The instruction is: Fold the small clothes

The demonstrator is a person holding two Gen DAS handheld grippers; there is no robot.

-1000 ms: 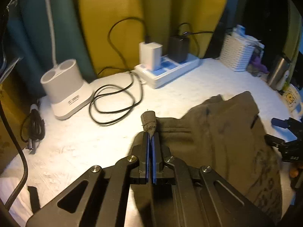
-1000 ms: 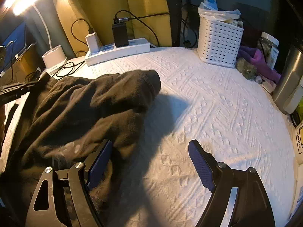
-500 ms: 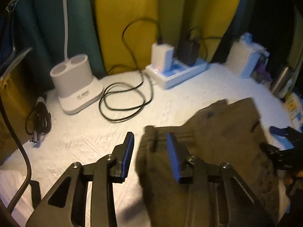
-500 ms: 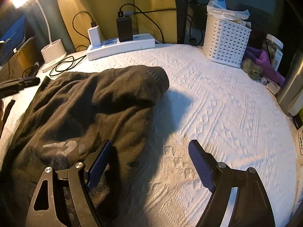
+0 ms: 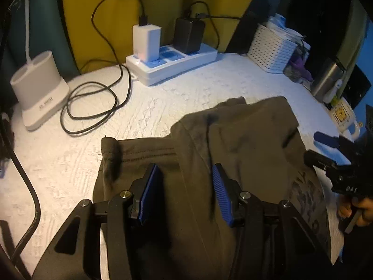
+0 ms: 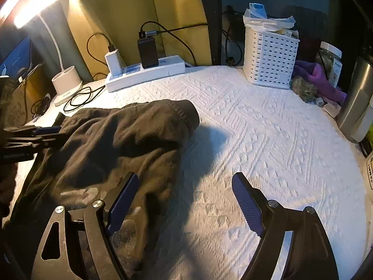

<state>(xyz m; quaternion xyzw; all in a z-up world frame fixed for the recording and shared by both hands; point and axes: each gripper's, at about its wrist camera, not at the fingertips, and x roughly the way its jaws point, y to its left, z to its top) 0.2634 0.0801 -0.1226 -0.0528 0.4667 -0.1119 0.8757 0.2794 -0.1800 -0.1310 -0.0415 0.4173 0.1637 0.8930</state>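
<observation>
**A:** What is different for you now, compared with a moment ago?

**B:** Your left claw (image 5: 184, 191) was pinched on the hem corner of the dark garment (image 5: 233, 154). Now the jaws are opening and that corner lies free on the white counter (image 5: 163, 107), on the power strip's (image 5: 172, 65) near side. The cloth is under the pads, but they do not press it.

**A:** And where is the garment?

**B:** It lies spread in front of the power strip, one folded part on top, the thick rolled edge (image 6: 184, 114) on the side toward the white basket (image 6: 270, 65).

**A:** And your right claw (image 6: 184, 200)?

**B:** It stands wide and holds nothing; one pad is over the garment's edge, the other over bare counter.

**A:** What does this mean for you?

**B:** I judge one fold is laid down. You probably need a new grip for the next fold, because the cloth looks rumpled.
</observation>
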